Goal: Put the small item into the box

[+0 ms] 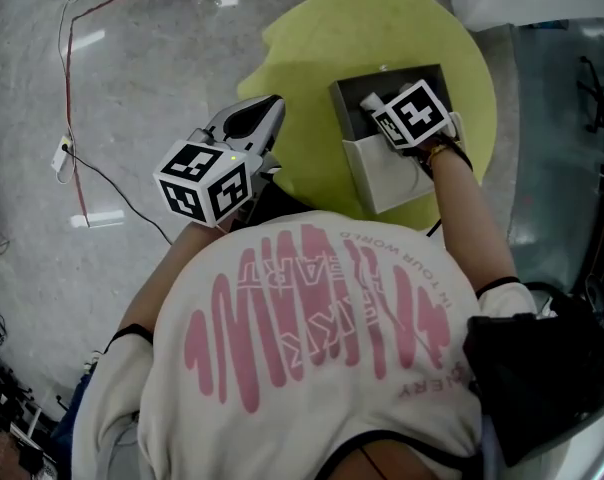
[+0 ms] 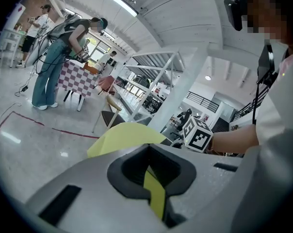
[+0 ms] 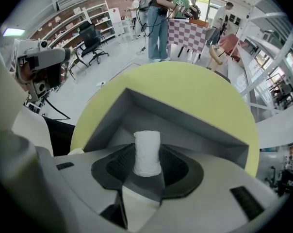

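In the head view, the right claw (image 1: 394,118) pointed down into the open grey box with a white front flap (image 1: 347,103). The box stood on the round yellow-green counter (image 1: 312,58). The left claw (image 1: 267,116) hung apart from the box, near the counter's edge, so nothing steadied the box. The item itself could not be made out with certainty here.

In the left gripper view, the left claw (image 2: 149,165) was clenched on nothing. Only a thin strip of the counter (image 2: 122,136) showed through the slit behind its tips.

In the right gripper view, the right claw (image 3: 147,173) was grasping the small white cylindrical item (image 3: 147,149), which stood out between the two dark pads. The grey inside of the box (image 3: 137,111) lay directly beyond it. So the item was in the claw, at the box's opening, and not yet lying in the box; how deep it was I could not tell.

In my judgement, the main risk was the release. A round item let go from too high could bounce or roll and escape over the low flap side. Also, if the claw touched a wall, the light, unheld box could slide on the counter.
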